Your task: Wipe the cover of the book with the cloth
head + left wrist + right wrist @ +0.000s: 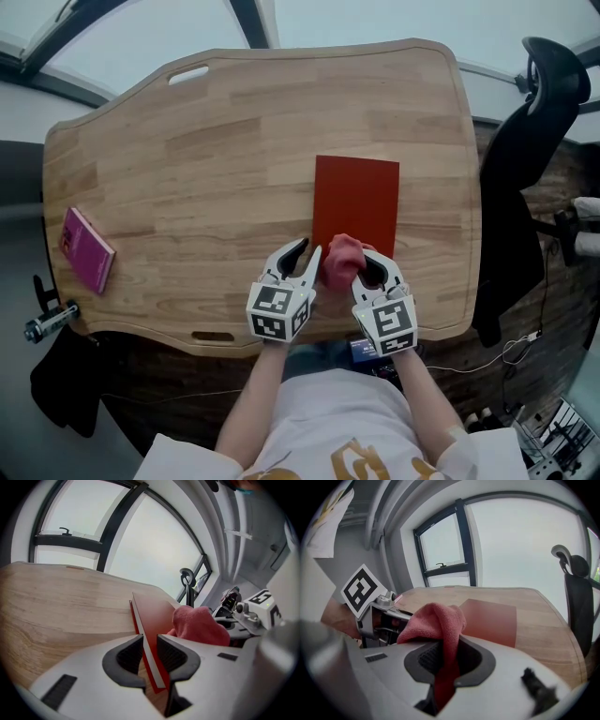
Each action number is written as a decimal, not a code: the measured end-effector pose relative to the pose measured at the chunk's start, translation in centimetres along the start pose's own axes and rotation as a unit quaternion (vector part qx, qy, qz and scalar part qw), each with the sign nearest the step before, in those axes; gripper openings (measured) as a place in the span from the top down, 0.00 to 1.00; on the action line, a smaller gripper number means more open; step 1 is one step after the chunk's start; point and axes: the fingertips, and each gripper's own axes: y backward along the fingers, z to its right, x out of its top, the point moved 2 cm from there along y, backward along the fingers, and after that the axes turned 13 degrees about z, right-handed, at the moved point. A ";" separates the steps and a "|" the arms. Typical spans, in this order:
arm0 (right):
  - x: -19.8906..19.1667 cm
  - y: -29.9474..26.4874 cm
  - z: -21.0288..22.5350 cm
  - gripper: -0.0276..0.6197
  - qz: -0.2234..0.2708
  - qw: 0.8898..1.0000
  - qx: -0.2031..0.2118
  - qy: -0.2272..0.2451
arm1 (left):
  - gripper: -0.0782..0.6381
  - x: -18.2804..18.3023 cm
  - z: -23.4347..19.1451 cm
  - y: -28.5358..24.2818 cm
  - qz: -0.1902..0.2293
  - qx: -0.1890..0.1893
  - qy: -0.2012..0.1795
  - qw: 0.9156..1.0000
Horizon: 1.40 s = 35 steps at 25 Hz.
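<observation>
A thin red book (356, 199) lies flat on the wooden table (216, 159), right of centre. My left gripper (308, 253) is at the book's near left corner. In the left gripper view its jaws are shut on the book's edge (149, 648). My right gripper (371, 266) is shut on a pink cloth (342, 260), which bunches over the book's near edge. The cloth (436, 620) runs down between the right jaws, with the book's cover (492, 616) just beyond. From the left gripper, the cloth (199, 626) sits right beside the book.
A magenta book (86, 249) lies near the table's left edge. A black office chair (525, 159) stands at the table's right side. The table has slot handles at the far left (189, 74) and the near edge (213, 336). Windows lie beyond the table.
</observation>
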 end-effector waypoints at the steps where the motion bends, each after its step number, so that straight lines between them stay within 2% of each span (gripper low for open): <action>1: 0.0 -0.1 -0.1 0.87 -0.002 1.000 0.003 0.004 | 0.77 0.0 0.0 0.0 0.000 -0.001 0.001 1.000; 7: -0.6 -0.6 -0.3 0.87 -0.027 0.999 0.007 0.026 | 0.80 -0.3 0.0 0.0 -0.004 -0.015 0.035 0.999; 16: -0.7 -1.0 -0.3 0.87 -0.059 0.997 0.009 0.050 | 0.80 -0.2 0.2 -0.2 -0.015 -0.010 0.018 1.000; 22: -0.6 -1.5 -0.6 0.87 -0.074 0.995 0.015 0.068 | 0.80 -0.2 0.1 -0.2 -0.018 -0.014 0.024 0.999; 35: -0.1 -2.7 -0.4 0.87 -0.081 0.993 0.031 0.080 | 0.80 -0.2 0.2 -0.2 -0.021 -0.013 0.024 0.999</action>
